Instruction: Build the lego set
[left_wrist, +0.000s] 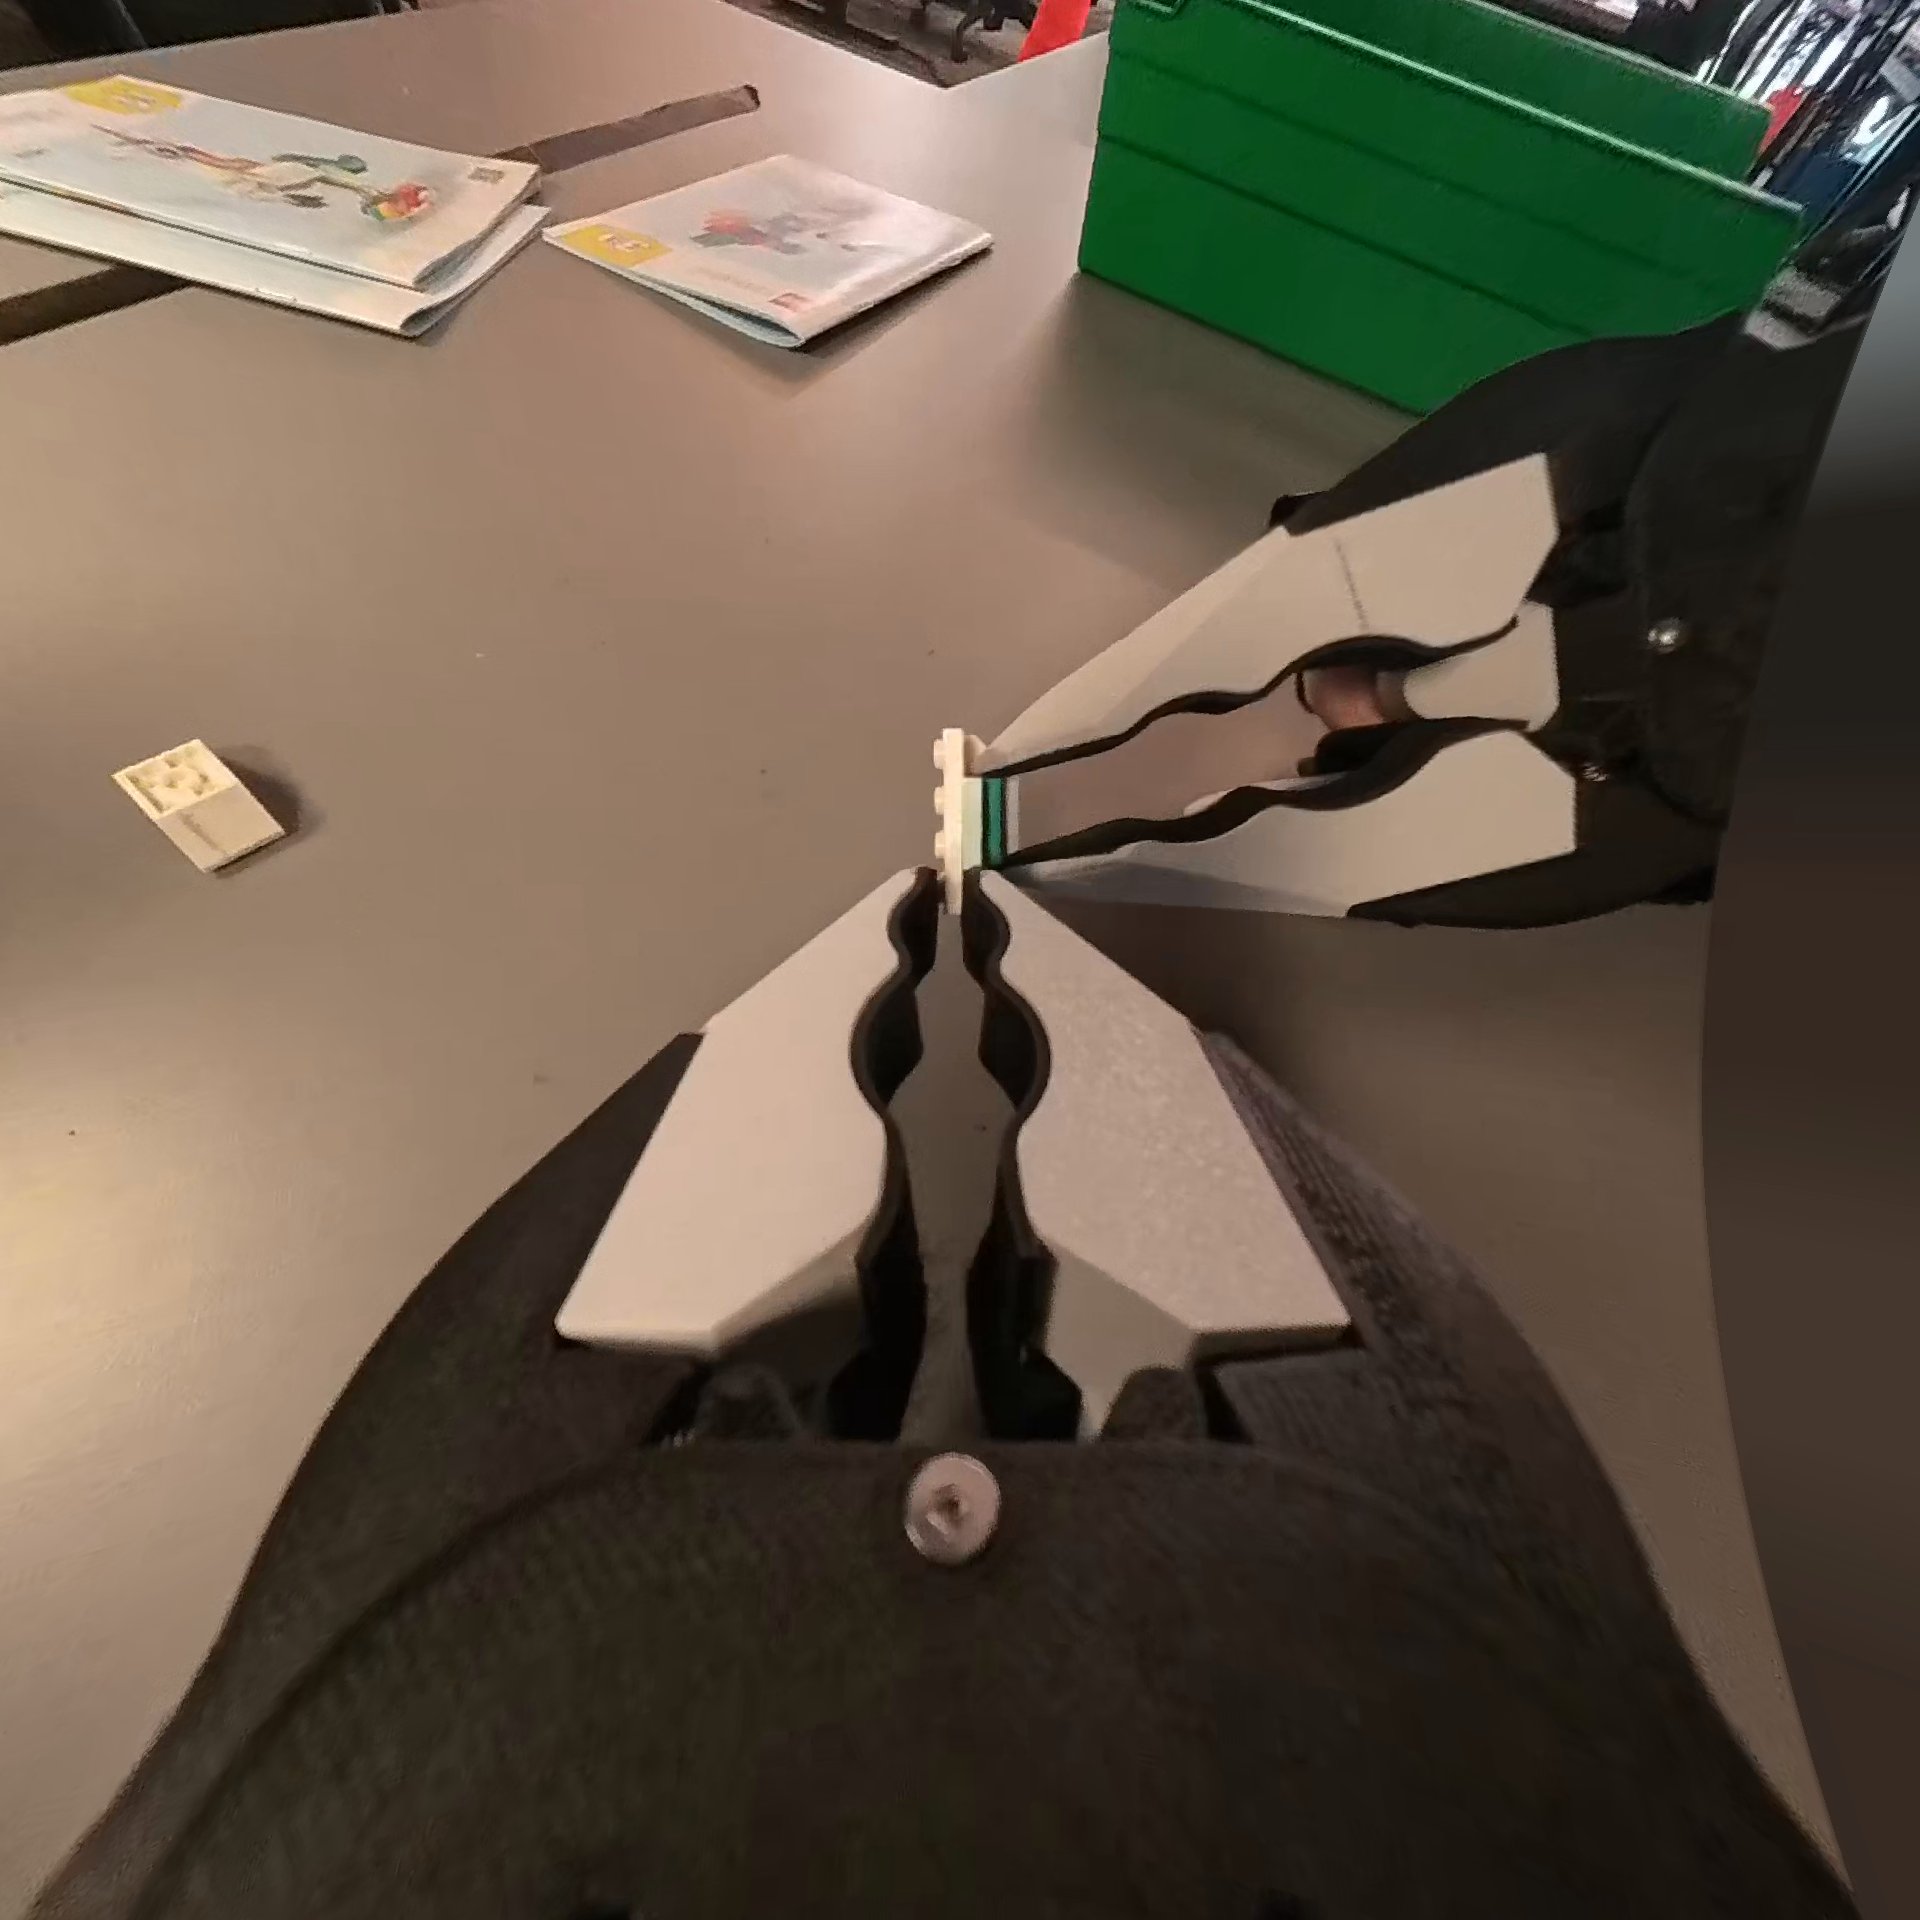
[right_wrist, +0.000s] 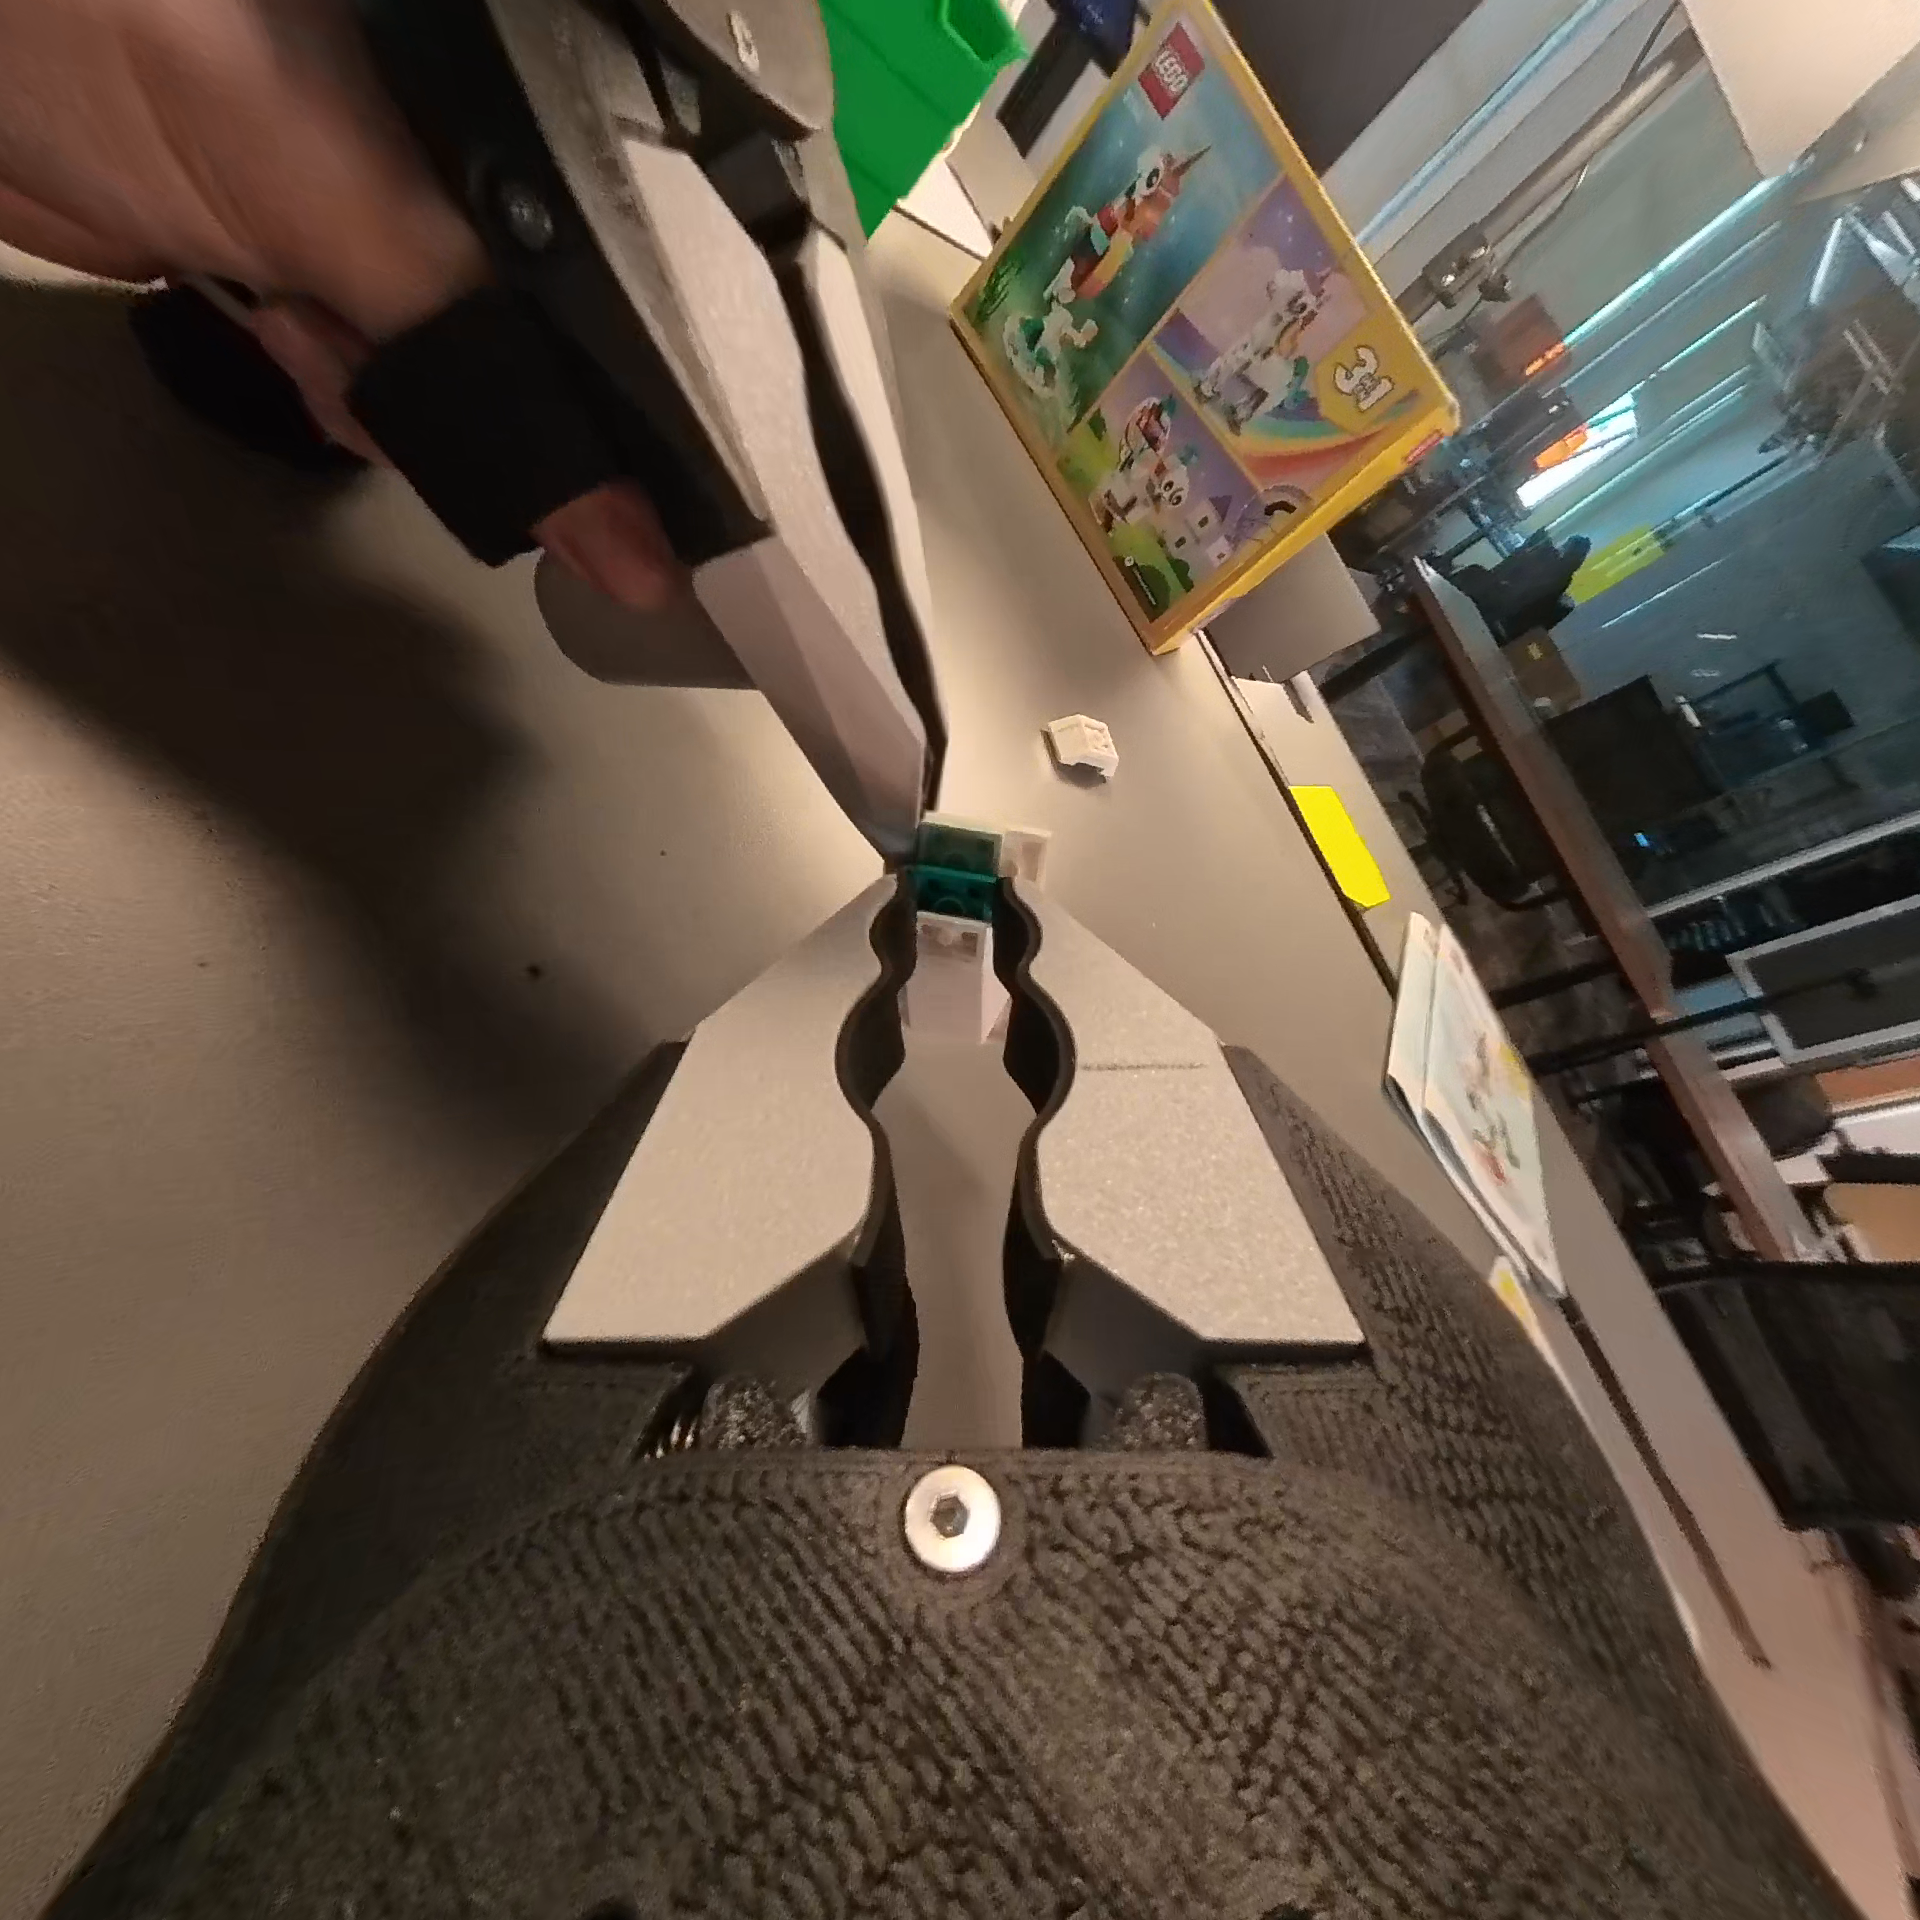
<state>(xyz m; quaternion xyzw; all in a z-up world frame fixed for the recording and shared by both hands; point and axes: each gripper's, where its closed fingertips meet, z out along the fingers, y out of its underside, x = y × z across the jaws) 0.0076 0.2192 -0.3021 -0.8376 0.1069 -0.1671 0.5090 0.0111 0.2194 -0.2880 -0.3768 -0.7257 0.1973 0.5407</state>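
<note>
My left gripper (left_wrist: 951, 891) is shut on the lower edge of a small white plate (left_wrist: 948, 805), held above the table with its studs facing left. My right gripper (left_wrist: 1000, 816) comes in from the right. It is shut on a small white and teal-green brick assembly (left_wrist: 985, 821) that touches the back of the plate. In the right wrist view my right gripper (right_wrist: 951, 896) holds this assembly (right_wrist: 951, 940) between its fingertips. The left gripper (right_wrist: 902, 823), held by a hand (right_wrist: 208, 156), meets it from the upper left. A loose white brick (left_wrist: 197, 816) lies on the table; it also shows in the right wrist view (right_wrist: 1081, 746).
The grey table (left_wrist: 571, 582) bears several instruction booklets (left_wrist: 260, 187) at the far left. A green bin (left_wrist: 1403, 208) stands at the far right. The set's yellow-edged box (right_wrist: 1195, 312) stands near the table's edge, with a booklet (right_wrist: 1475, 1101) beside it.
</note>
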